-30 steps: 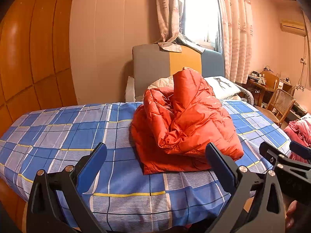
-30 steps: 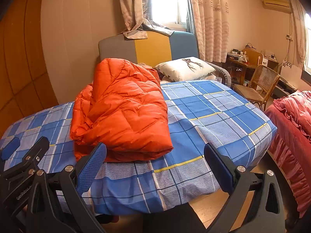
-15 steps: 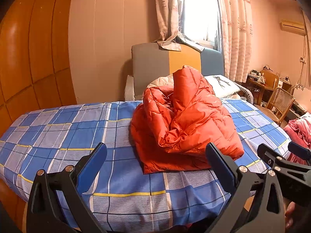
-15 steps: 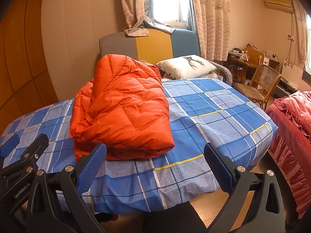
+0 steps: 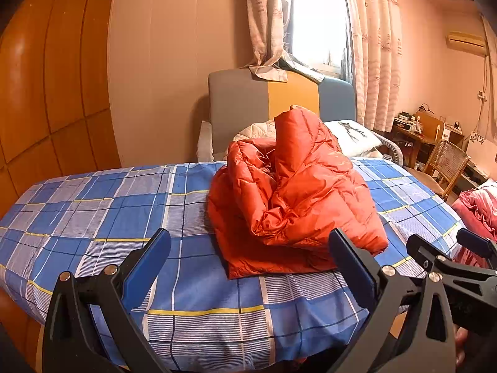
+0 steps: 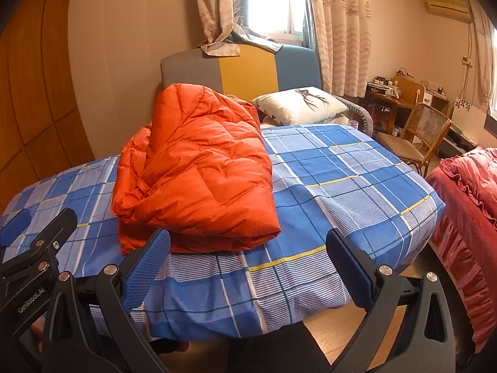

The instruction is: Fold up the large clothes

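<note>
Hovering off the bed's (image 5: 192, 283) near edge, left claw (image 5: 248, 267) and right claw (image 6: 245, 267) both spread wide, empty; orange puffer jacket (image 6: 198, 174) bundled mid-bed, untouched.

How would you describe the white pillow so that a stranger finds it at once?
Find the blue checked bed. Behind it stands a grey, yellow and blue headboard, and the pillow lies at its foot, right of the orange jacket. It alone is white with a dark antlered print.
</note>
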`<state>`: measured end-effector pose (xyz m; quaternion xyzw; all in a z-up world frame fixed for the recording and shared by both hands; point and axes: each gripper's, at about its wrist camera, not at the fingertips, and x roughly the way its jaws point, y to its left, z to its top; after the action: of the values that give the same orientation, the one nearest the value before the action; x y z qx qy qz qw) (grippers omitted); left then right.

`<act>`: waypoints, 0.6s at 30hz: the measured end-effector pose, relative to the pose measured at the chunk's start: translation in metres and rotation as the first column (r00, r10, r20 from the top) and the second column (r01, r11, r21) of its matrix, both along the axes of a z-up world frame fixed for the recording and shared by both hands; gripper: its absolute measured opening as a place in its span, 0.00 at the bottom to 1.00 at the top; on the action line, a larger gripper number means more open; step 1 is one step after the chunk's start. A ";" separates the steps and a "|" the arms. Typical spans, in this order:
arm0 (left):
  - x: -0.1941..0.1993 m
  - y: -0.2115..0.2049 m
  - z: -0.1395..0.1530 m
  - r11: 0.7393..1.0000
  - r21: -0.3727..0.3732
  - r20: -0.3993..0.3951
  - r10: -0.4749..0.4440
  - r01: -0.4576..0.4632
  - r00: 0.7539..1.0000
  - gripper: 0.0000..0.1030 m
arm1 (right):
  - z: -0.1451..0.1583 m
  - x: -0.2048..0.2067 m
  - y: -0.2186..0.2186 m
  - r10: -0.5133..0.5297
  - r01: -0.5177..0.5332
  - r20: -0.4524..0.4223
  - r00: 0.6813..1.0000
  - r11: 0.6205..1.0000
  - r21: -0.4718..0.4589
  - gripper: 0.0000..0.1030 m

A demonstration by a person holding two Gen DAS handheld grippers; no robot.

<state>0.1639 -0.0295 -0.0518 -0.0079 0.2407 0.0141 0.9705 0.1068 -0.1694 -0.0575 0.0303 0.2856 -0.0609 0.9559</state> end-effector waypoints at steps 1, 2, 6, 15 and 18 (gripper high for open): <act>0.000 0.000 0.000 1.000 0.001 0.001 0.000 0.000 1.000 0.98 | 0.000 0.000 0.000 0.000 0.000 0.000 1.000 1.000 -0.001 0.97; 0.000 0.000 0.000 1.000 0.001 0.000 -0.001 0.001 1.000 0.98 | 0.000 0.000 0.001 -0.001 0.001 -0.001 1.000 1.000 -0.001 0.97; 0.000 0.001 0.000 1.000 0.001 0.001 -0.003 0.003 1.000 0.98 | -0.001 0.000 0.001 0.002 -0.002 -0.005 1.000 1.000 0.001 0.97; 0.000 0.001 0.001 1.000 0.003 0.007 -0.005 0.005 1.000 0.98 | -0.003 0.000 0.001 0.006 -0.006 -0.006 1.000 1.000 0.001 0.97; 0.001 0.001 0.000 1.000 0.004 0.005 -0.007 0.007 1.000 0.98 | -0.003 0.000 0.001 0.006 -0.006 -0.010 1.000 1.000 0.002 0.97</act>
<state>0.1644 -0.0289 -0.0515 -0.0051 0.2384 0.0111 0.9711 0.1071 -0.1686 -0.0607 0.0303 0.2907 -0.0578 0.9546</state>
